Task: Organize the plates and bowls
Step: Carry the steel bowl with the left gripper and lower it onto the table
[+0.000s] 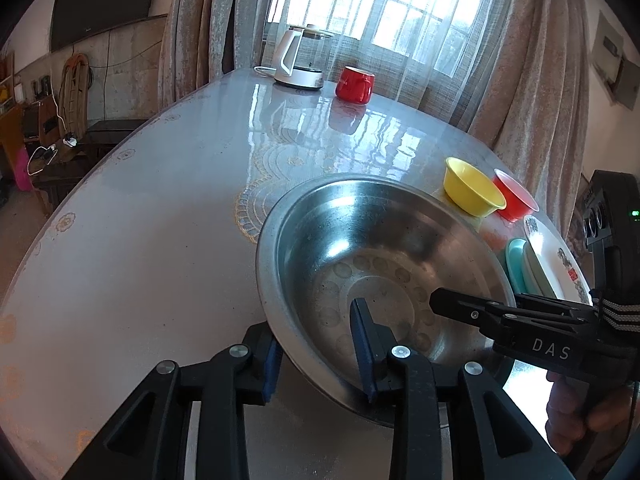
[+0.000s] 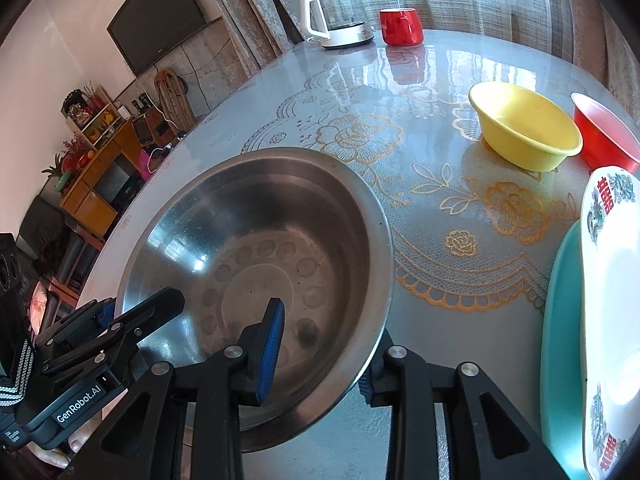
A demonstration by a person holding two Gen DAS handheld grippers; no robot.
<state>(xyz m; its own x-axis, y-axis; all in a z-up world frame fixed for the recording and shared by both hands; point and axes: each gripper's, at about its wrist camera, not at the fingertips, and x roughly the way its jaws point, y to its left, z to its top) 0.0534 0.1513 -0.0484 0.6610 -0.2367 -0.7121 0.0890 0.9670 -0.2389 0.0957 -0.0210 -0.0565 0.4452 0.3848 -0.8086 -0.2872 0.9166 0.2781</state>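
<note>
A wide steel basin point(image 1: 384, 264) point(image 2: 256, 248) sits near the table's front edge, between both grippers. My left gripper point(image 1: 316, 324) straddles its near rim, one blue pad against the outer wall and one inside, and looks shut on it. My right gripper point(image 2: 326, 328) straddles the opposite rim, with its inner pad in the basin and its outer pad tucked under the lip. Whether those pads press cannot be seen. To the right lie a yellow bowl point(image 2: 524, 128), a red bowl point(image 2: 600, 140), and a patterned white plate point(image 2: 612, 280) stacked on a teal plate point(image 2: 560, 340).
A glass kettle point(image 1: 300, 60) and a red mug point(image 1: 354, 84) stand at the table's far edge by the curtained window. The glossy table point(image 1: 140, 240) has a lace-patterned cover. A hand point(image 1: 580, 412) holds the right gripper's handle. Furniture stands beyond the left edge.
</note>
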